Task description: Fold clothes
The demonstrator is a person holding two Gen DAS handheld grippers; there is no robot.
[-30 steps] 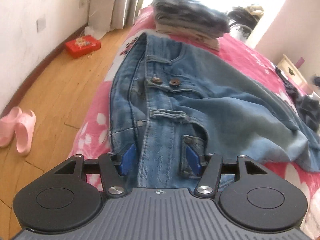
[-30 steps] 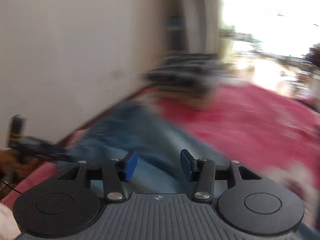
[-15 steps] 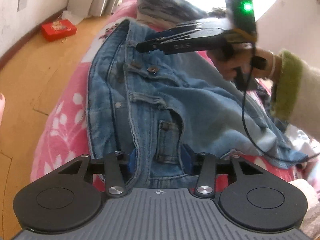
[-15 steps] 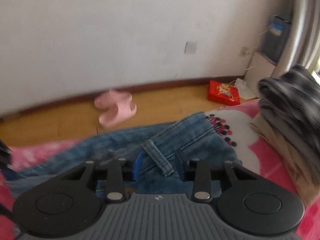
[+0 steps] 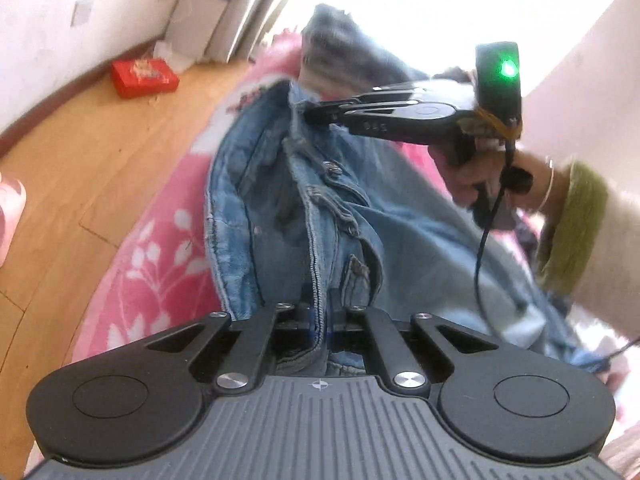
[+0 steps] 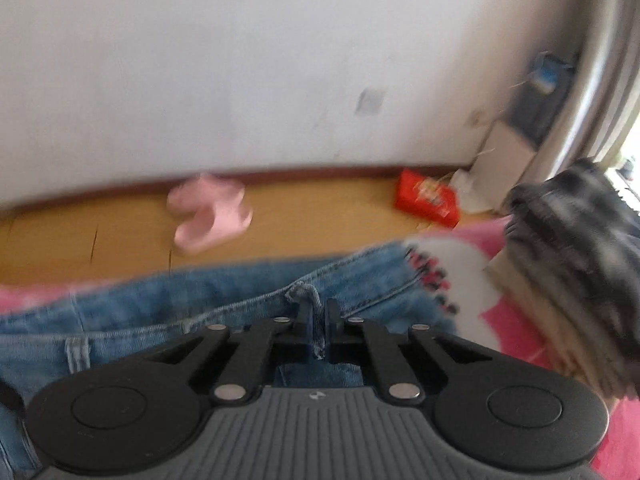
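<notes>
1. Both my tongs have just been closing: 1 second ago they were standing apart, now denim is pinched in each.
2. My left gripper (image 5: 319,322) is clamping a seam fold at the near end of the jeans (image 5: 320,216), which are lying on the pink blanket (image 5: 160,264).
3. My right gripper (image 6: 319,322) is gripping a belt loop (image 6: 306,294) on the waistband at the far end.
4. Just beyond the jeans, a folded pile of clothes (image 6: 568,240) is sitting on the blanket.

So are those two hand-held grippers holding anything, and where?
Both pinch the blue denim jeans: left hand-held gripper a waistband seam, right hand-held gripper a belt loop.
</notes>
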